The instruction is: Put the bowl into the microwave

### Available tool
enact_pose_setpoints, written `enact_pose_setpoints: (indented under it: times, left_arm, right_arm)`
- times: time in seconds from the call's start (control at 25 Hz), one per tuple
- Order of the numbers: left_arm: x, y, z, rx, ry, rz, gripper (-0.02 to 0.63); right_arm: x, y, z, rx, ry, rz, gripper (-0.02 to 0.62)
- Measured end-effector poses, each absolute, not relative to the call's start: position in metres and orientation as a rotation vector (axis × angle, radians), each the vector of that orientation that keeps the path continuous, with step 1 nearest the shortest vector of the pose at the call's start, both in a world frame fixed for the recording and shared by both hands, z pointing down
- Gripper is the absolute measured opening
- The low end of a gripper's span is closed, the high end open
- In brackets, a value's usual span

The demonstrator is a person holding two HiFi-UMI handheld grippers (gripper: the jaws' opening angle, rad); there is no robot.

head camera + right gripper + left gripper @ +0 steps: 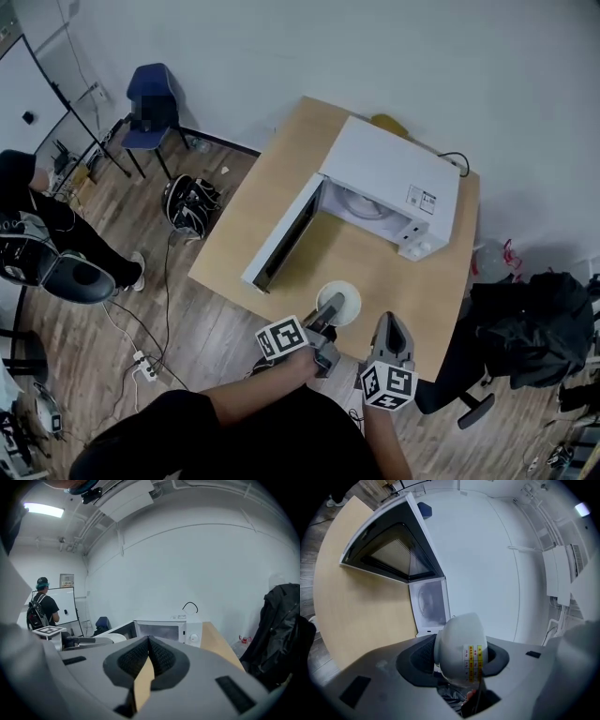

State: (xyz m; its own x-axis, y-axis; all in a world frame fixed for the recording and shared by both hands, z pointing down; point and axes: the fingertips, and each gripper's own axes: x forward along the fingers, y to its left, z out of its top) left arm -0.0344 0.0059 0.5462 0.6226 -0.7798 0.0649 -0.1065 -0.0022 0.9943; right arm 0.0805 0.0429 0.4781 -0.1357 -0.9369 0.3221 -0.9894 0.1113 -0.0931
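Note:
A white microwave (pixel 389 178) stands on the wooden table (pixel 281 178) with its door (pixel 281 239) swung open to the left. The white bowl (pixel 344 302) hangs just in front of it near the table's front edge, with my left gripper (pixel 328 309) shut on its rim. In the left gripper view the bowl (pixel 461 644), tilted and bearing a yellow sticker, fills the space between the jaws, facing the open cavity (pixel 431 602). My right gripper (pixel 393 328) is beside it on the right, shut and empty, pads (pixel 159 656) meeting.
A blue chair (pixel 150 103) and a black backpack (pixel 190 204) are on the floor to the left. A person (pixel 37 216) sits at far left. A dark jacket (pixel 534 328) drapes a chair right of the table. A power strip (pixel 145 366) lies on the floor.

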Motion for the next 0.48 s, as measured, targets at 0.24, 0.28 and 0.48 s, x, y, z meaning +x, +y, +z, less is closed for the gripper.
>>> enact_pose_setpoints:
  times: [0.24, 0.28, 0.48]
  left_arm:
    - [-0.028, -0.044, 0.574, 1.480, -0.737, -0.529, 0.193]
    - [-0.027, -0.053, 0.578, 1.479, -0.729, -0.518, 0.193]
    - [-0.013, -0.092, 0.594, 1.476, -0.719, -0.508, 0.193]
  right_arm:
    - [0.113, 0.003, 0.485, 2.065, -2.058, 0.490, 0.060]
    - [0.117, -0.003, 0.487, 2.074, -2.040, 0.493, 0.060]
    - [0.123, -0.026, 0.492, 2.077, -2.003, 0.486, 0.060]
